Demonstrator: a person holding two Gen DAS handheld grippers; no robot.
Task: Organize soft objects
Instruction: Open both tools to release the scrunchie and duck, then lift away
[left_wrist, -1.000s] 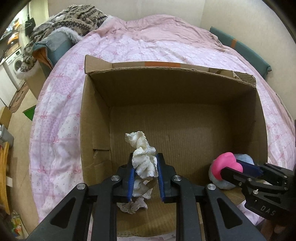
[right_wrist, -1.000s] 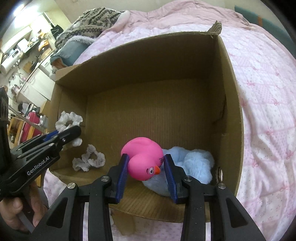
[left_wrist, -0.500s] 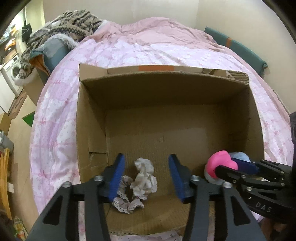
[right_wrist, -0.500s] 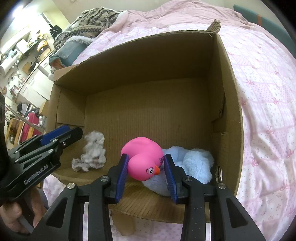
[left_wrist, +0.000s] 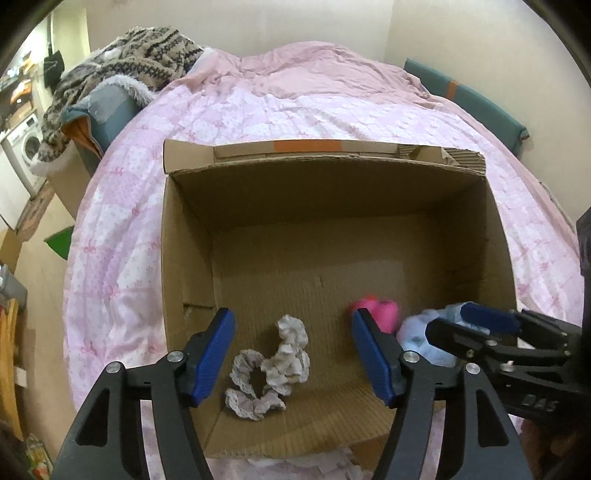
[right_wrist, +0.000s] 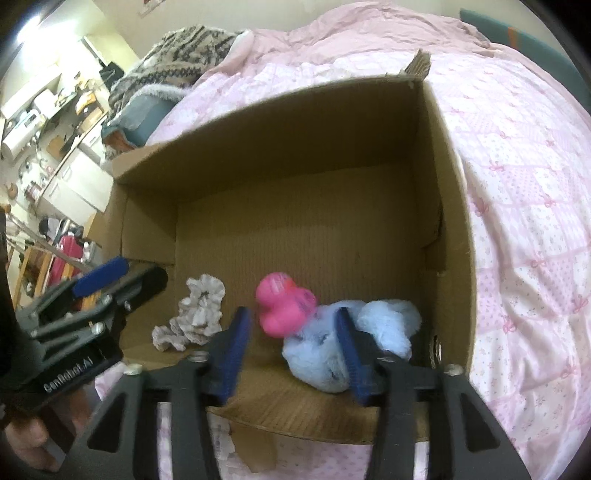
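An open cardboard box (left_wrist: 184, 258) (right_wrist: 454, 221) sits on the pink bed. Two white lace scrunchies (left_wrist: 273, 369) (right_wrist: 195, 314) lie on its floor at the near left. A pink rubber duck (left_wrist: 376, 314) (right_wrist: 284, 302) lies loose against a light blue plush (left_wrist: 424, 336) (right_wrist: 351, 339) at the near right. My left gripper (left_wrist: 293, 354) is open and empty above the scrunchies. My right gripper (right_wrist: 291, 343) is open and empty, its fingers either side of the duck and plush.
A pink quilt (left_wrist: 295, 107) covers the bed around the box. A patterned blanket pile (left_wrist: 122, 70) lies at the far left. A teal headboard cushion (left_wrist: 465, 99) runs along the right wall. Floor and furniture show at the left edge.
My left gripper opened, dropped the white scrunchie into the box and drew back. My right gripper opened and released the pink duck, which tipped onto the blue plush.
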